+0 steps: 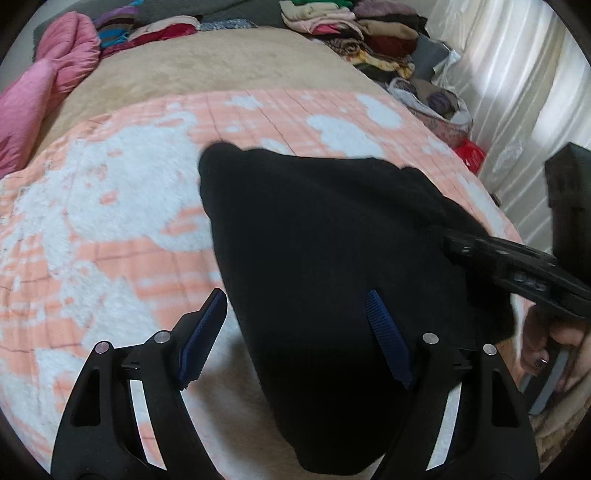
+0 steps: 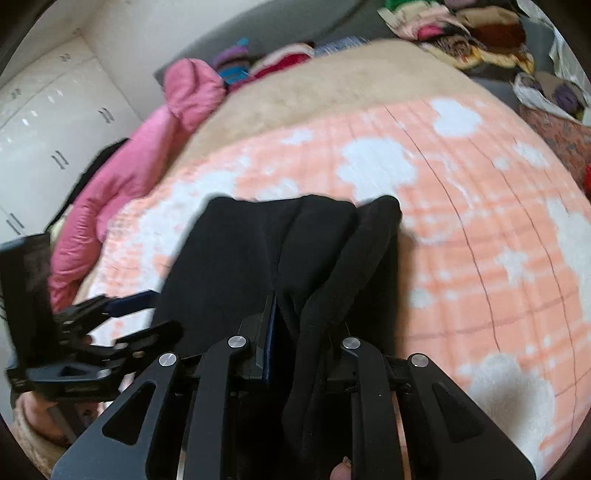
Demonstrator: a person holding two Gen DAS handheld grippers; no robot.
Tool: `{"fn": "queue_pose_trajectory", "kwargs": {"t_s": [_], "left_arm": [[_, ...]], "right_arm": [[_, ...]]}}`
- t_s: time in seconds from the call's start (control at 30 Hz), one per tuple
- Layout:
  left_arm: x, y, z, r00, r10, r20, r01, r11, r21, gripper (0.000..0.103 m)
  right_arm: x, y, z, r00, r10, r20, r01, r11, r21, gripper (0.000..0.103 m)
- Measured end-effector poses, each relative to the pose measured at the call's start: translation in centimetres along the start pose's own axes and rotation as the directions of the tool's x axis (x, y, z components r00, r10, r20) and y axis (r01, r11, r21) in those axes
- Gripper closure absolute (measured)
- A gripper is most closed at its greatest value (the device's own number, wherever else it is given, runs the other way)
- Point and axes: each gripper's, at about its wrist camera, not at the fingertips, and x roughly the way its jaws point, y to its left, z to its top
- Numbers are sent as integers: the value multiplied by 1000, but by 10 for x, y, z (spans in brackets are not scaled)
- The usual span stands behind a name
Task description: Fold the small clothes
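The black garment [image 1: 325,266] lies on the peach-and-white blanket [image 1: 110,229] near its middle, its far edge flat on the blanket and its near right corner lifted. From the right wrist view we see it gathered into long ridges that run straight back into the right gripper [image 2: 295,314], whose jaws are closed tight on a bunched fold of the cloth. The left gripper [image 1: 295,332] hangs over the garment's near left edge with its jaws spread wide — one blue pad [image 1: 203,332] over bare blanket, the other above the black fabric — and grips nothing.

We judge the step in hand to be taking the second corner, so that both grippers can carry the near edge over. To do it well we want the left jaws lowered until the cloth's edge sits between the pads, then closed on a single layer, not on the blanket pile beneath. The right hold should keep light tension so the edge stays straight — too much pull would drag the whole piece toward us and add to the wrinkles.

Further out, a pink jacket [image 1: 44,92] lies at the blanket's left, and a heap of folded clothes [image 1: 362,33] sits at the far right, well apart from our work.
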Motion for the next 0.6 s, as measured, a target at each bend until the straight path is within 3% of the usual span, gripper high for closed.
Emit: {"fn": "queue_pose_trajectory", "kwargs": {"t_s": [0.23,0.53,0.6], "left_arm": [[0,-4,-10,1000,25,-1,-25,1000,17,30],[-16,-2,-25,999,40,17,-40,999,20,27],[-22,-2,-29,999,42,23,-43,999,23,27]], "right_arm": [[-19,-8,-26,999,-39,27,37,998,49,60],[-48,6,-53,977,-207,54,207,978,5,49],[-59,10,-62,977,-197,77,197,980,8,49]]}}
